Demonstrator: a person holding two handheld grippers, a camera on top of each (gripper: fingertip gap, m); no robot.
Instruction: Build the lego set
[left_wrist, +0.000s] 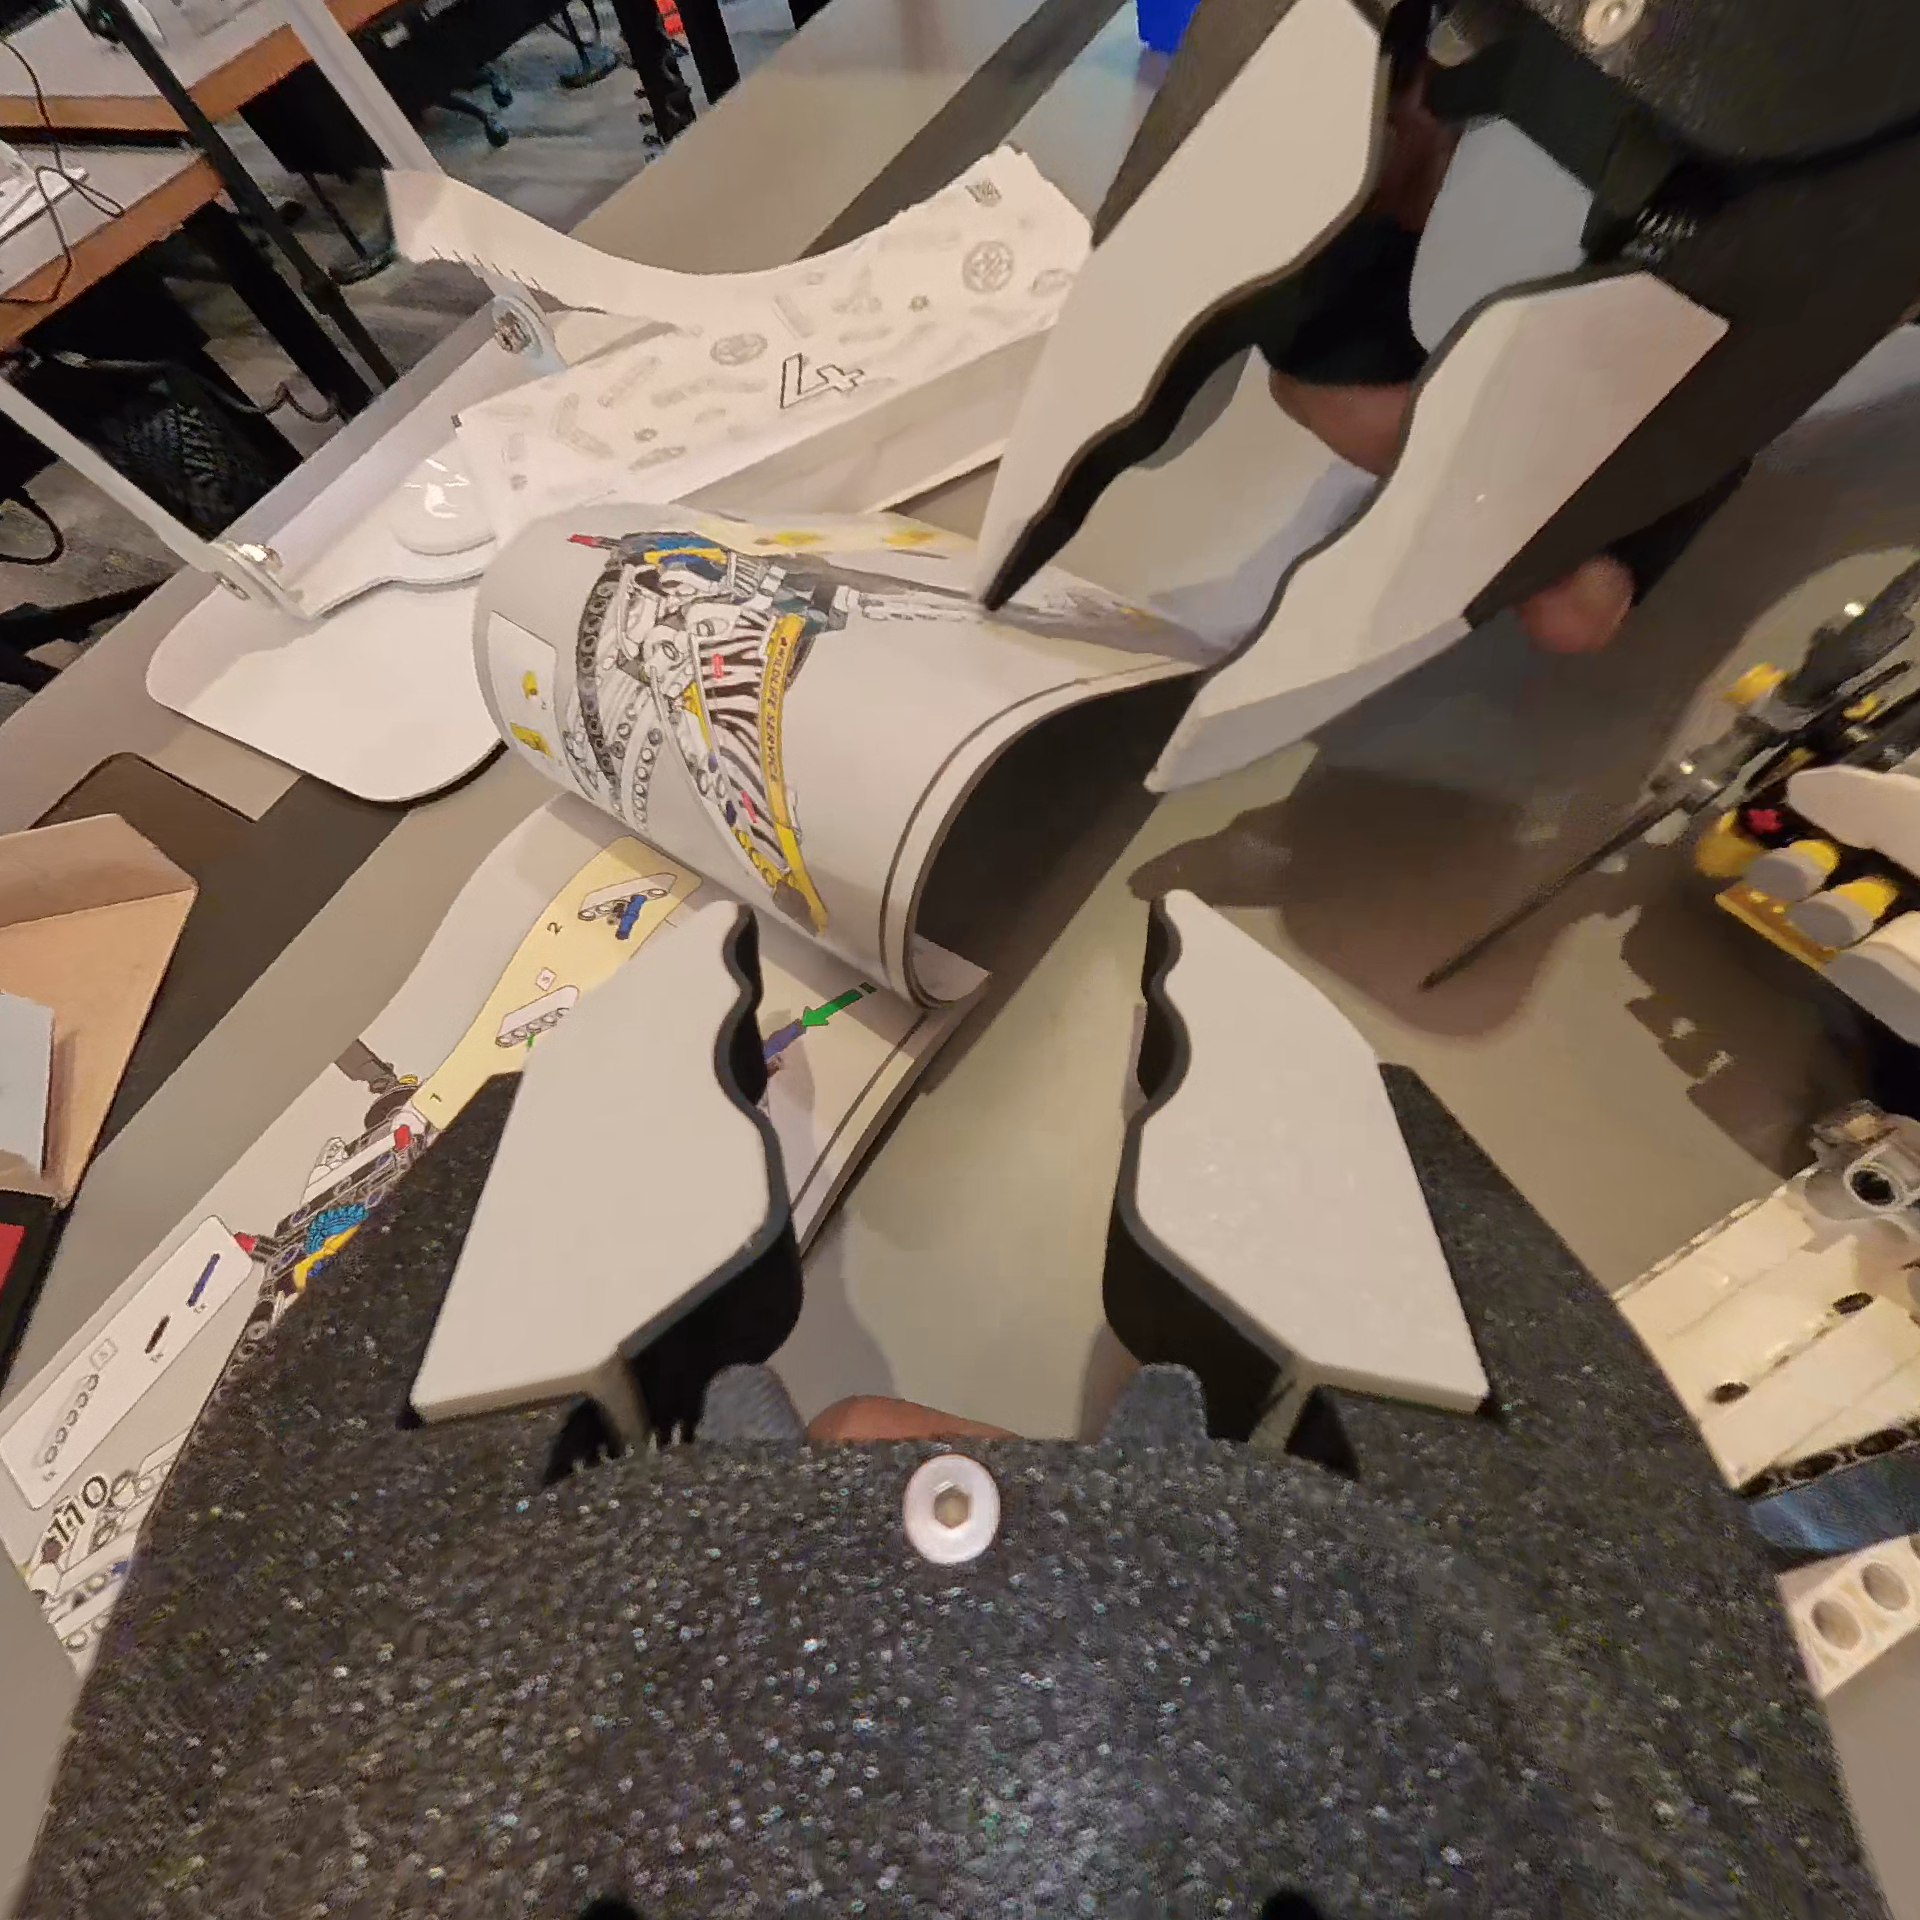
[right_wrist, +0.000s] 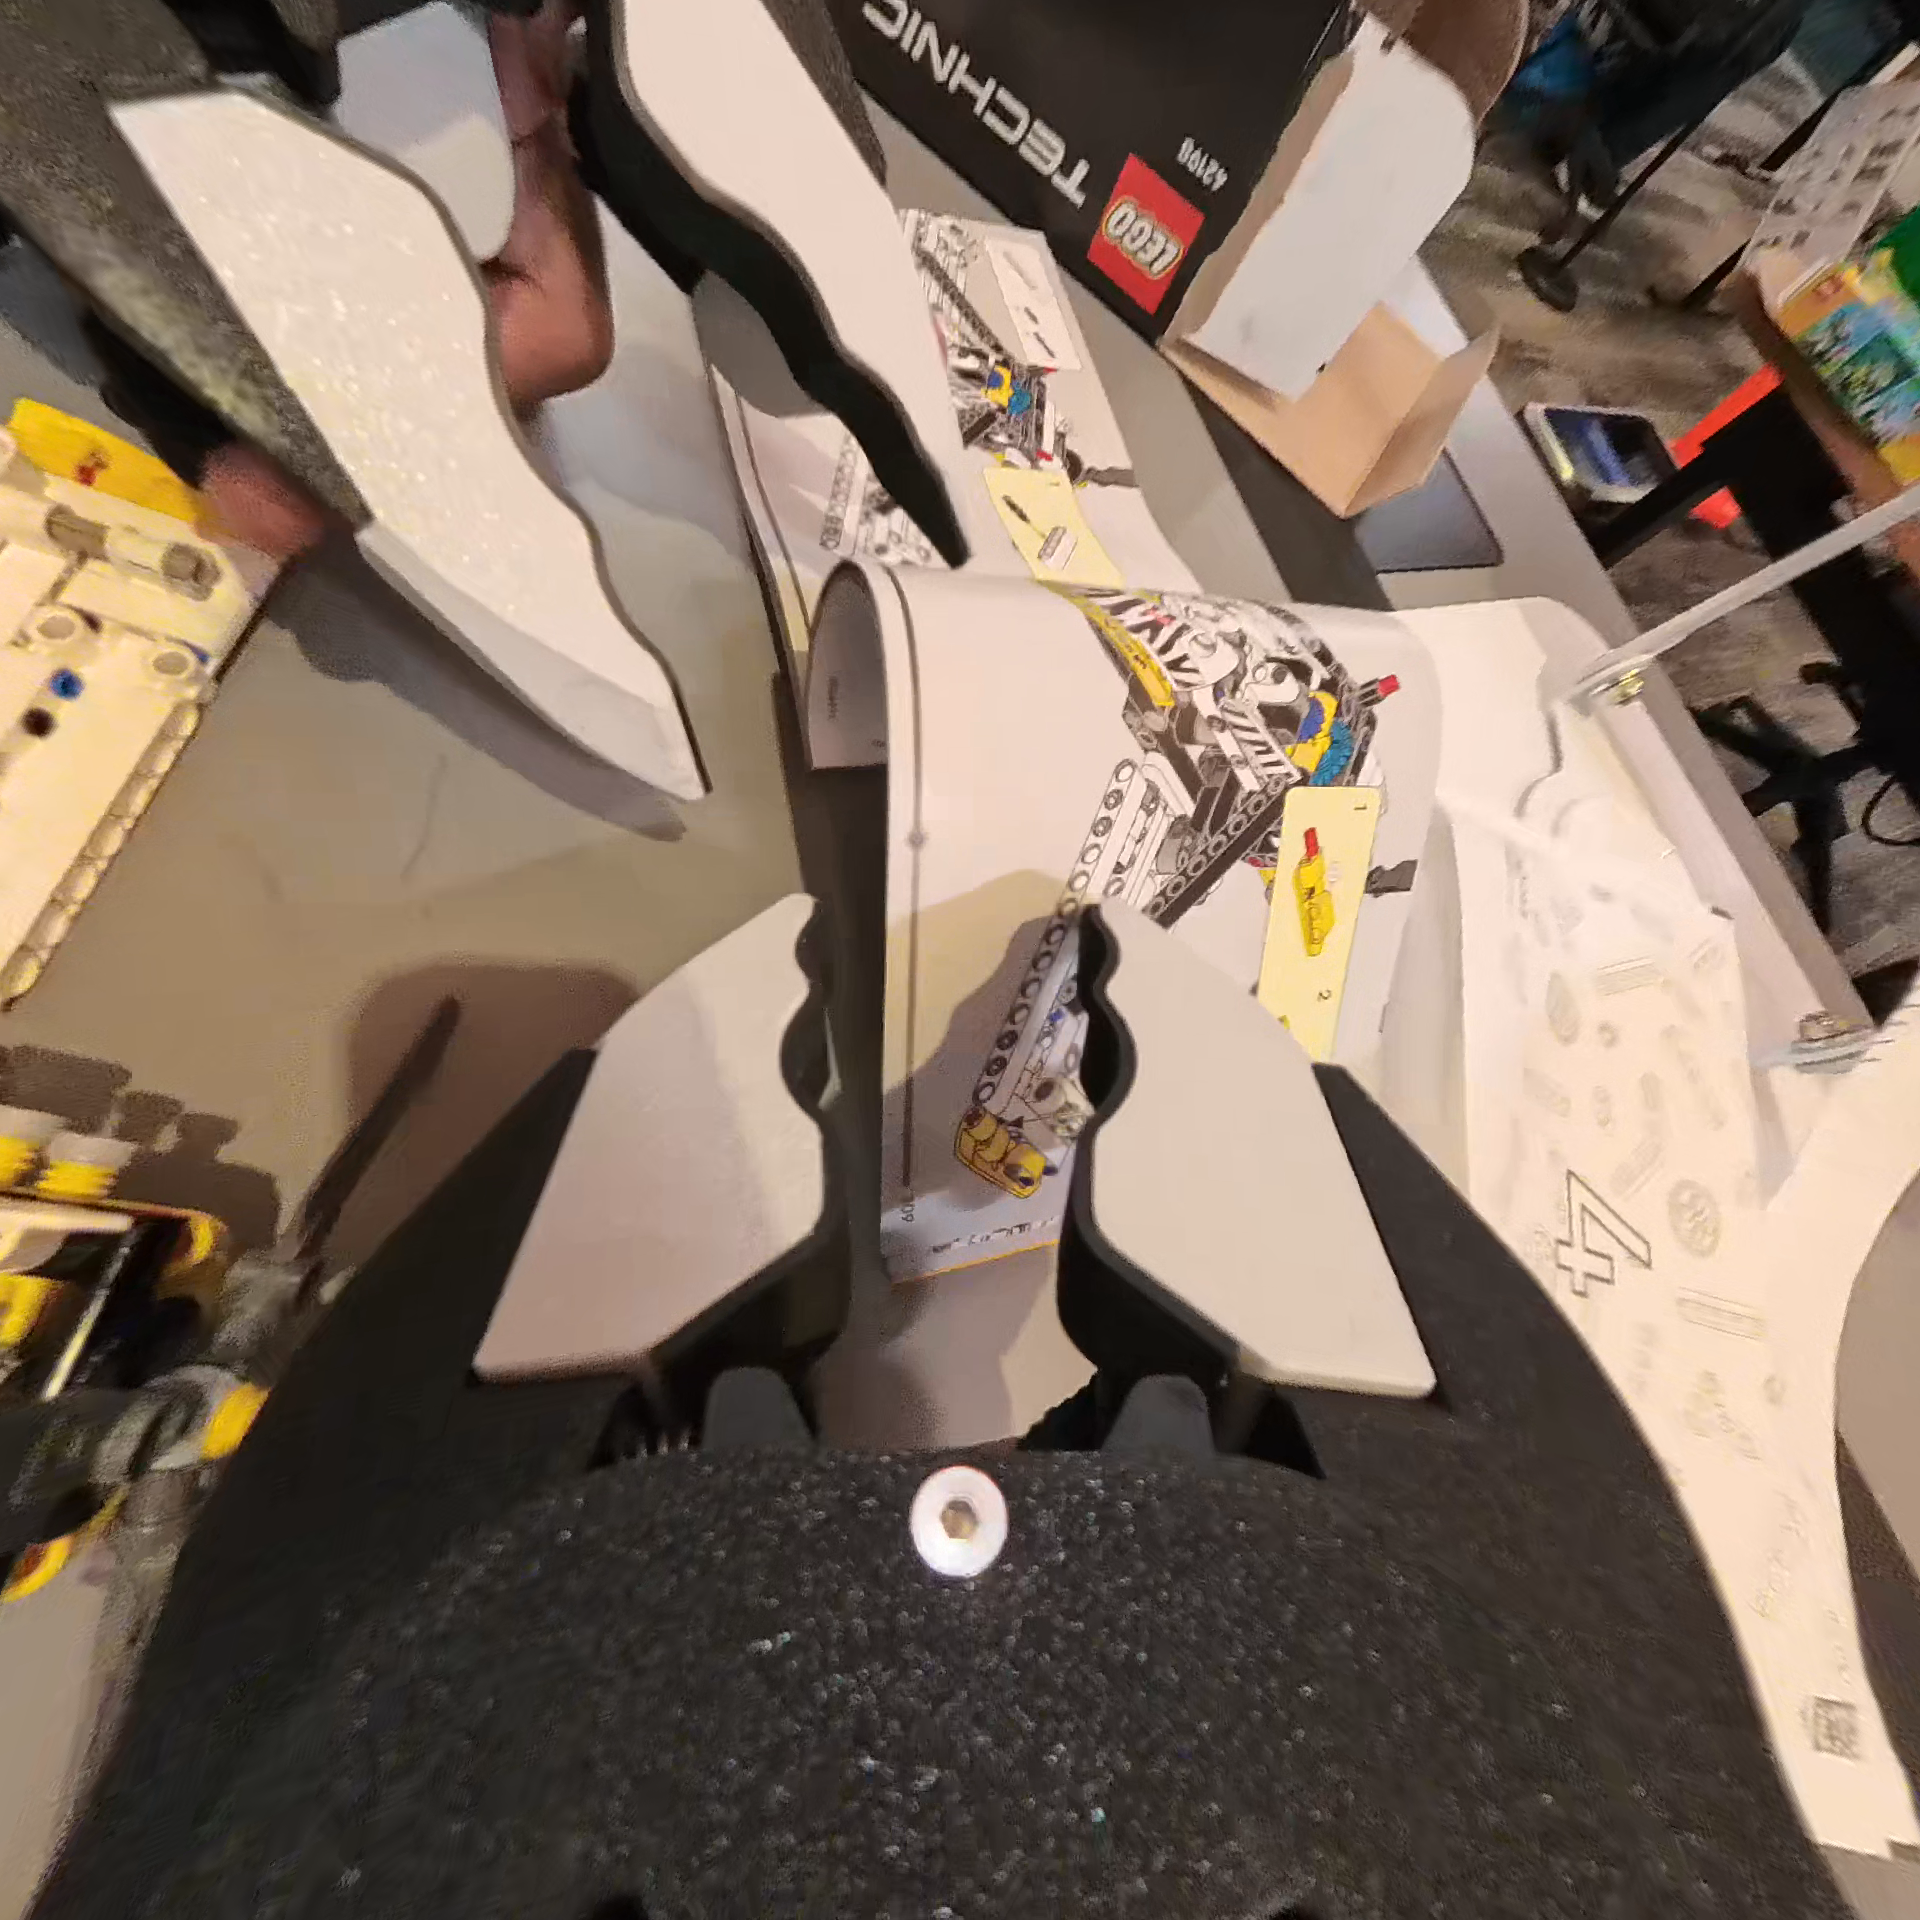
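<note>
On the grey desk (left_wrist: 997, 1226) an open building-instruction booklet with coloured diagrams (left_wrist: 499, 1049) lies flat, and one of its glossy printed pages (left_wrist: 831, 727) arches up off the spread in a tall curl. The right gripper (right_wrist: 945, 966) has its two grey fingers on either side of that lifted page, with one fingertip (left_wrist: 1003, 582) resting on the upper face of the sheet; the jaws stand apart and I cannot tell whether they actually pinch the paper. The left gripper (left_wrist: 945, 935) hovers low over the near edge of the booklet, its jaws wide apart and bare, one finger (left_wrist: 644, 1122) above the printed spread and the other above bare desk just beside the booklet's edge.

Behind the booklet lies a white paper bag printed with faint part outlines (left_wrist: 790, 312), partly across a white lamp base with a metal arm (left_wrist: 312, 686). A black cardboard box with a red logo square (right_wrist: 1091, 156) stands at the booklet's far end in the right wrist view, with an open brown carton (right_wrist: 1351, 436) next to it. To the side sit a half-built white, yellow and black brick model (left_wrist: 1829, 852) and a white brick panel (right_wrist: 94, 665).
</note>
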